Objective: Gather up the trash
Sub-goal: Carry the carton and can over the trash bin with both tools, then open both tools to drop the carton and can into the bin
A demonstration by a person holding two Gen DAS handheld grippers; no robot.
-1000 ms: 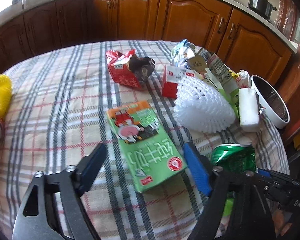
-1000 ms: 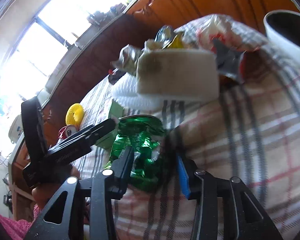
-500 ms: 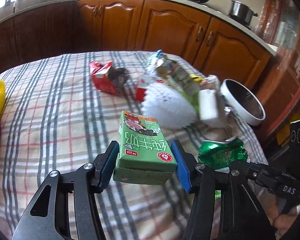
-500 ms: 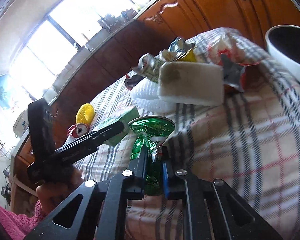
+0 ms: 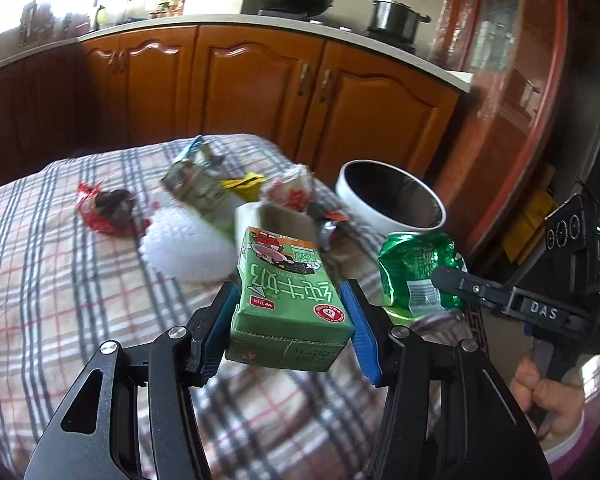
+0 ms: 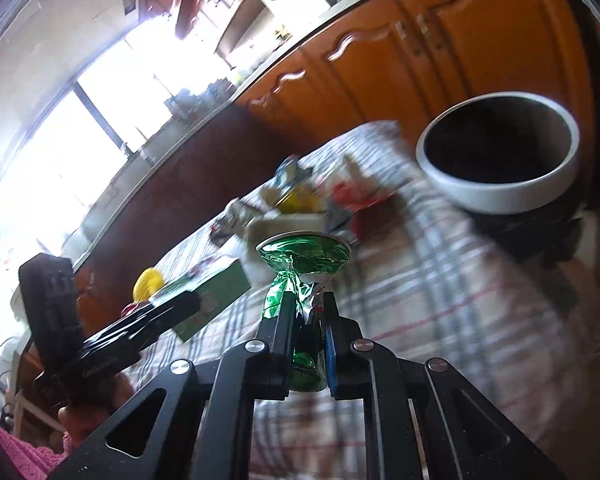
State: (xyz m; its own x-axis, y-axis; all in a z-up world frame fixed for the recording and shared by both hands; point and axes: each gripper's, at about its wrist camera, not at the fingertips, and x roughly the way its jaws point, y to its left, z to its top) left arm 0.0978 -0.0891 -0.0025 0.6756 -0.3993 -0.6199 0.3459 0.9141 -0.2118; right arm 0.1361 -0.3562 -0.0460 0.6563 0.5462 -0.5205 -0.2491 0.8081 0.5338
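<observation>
My left gripper (image 5: 288, 320) is shut on a green drink carton (image 5: 286, 292) and holds it above the checked tablecloth (image 5: 60, 300). My right gripper (image 6: 306, 312) is shut on a crushed green can (image 6: 302, 264), also lifted off the table; the can also shows in the left wrist view (image 5: 416, 272) to the right of the carton. A white round bin (image 5: 392, 208) with a dark inside stands past the table's right edge, ahead of both grippers; it also shows in the right wrist view (image 6: 500, 152).
More trash lies on the table: a white foam net (image 5: 188, 244), a red wrapper (image 5: 104, 212), a crumpled carton (image 5: 196, 184), a white sponge block (image 5: 256, 216), a yellow wrapper (image 5: 244, 180). Wooden cabinets (image 5: 260, 88) stand behind.
My left gripper closed on the green carton and lifted it toward the right. My right gripper closed on the green can, squeezed it and raised it toward the white bin.
</observation>
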